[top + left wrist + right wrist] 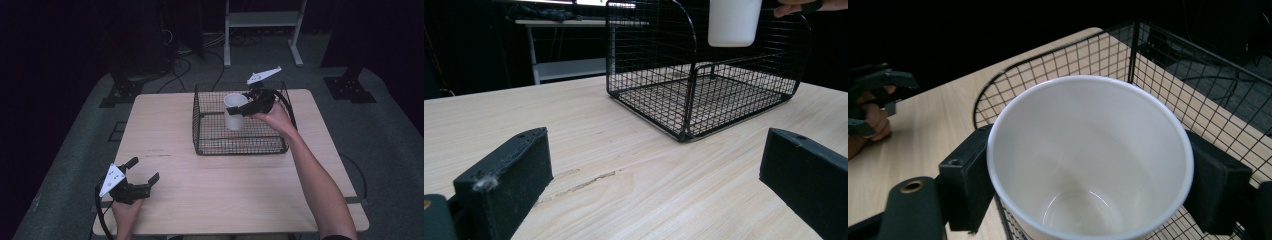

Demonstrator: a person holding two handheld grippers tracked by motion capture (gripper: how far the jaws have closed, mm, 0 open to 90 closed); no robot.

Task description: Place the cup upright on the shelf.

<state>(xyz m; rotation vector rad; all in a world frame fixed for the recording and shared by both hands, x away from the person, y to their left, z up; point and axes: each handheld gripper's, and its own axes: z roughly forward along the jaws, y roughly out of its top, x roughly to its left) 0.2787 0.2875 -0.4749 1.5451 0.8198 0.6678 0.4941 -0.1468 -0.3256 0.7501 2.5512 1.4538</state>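
- The right gripper [248, 106] held the white cup [234, 111] clamped above the wire basket [240, 145]; lowering it in seemed next.
- The left gripper [144, 175], well short of the basket, gaped wide, empty.

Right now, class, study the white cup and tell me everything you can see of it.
The white cup is plain, smooth and round, tapering toward its base, with a thin rolled rim; it looks like paper or plastic. It is empty and upright. The right gripper clamps it, one black jaw on each side just below the rim. It hangs clear above the floor of the black wire basket, which sits on the wooden table.
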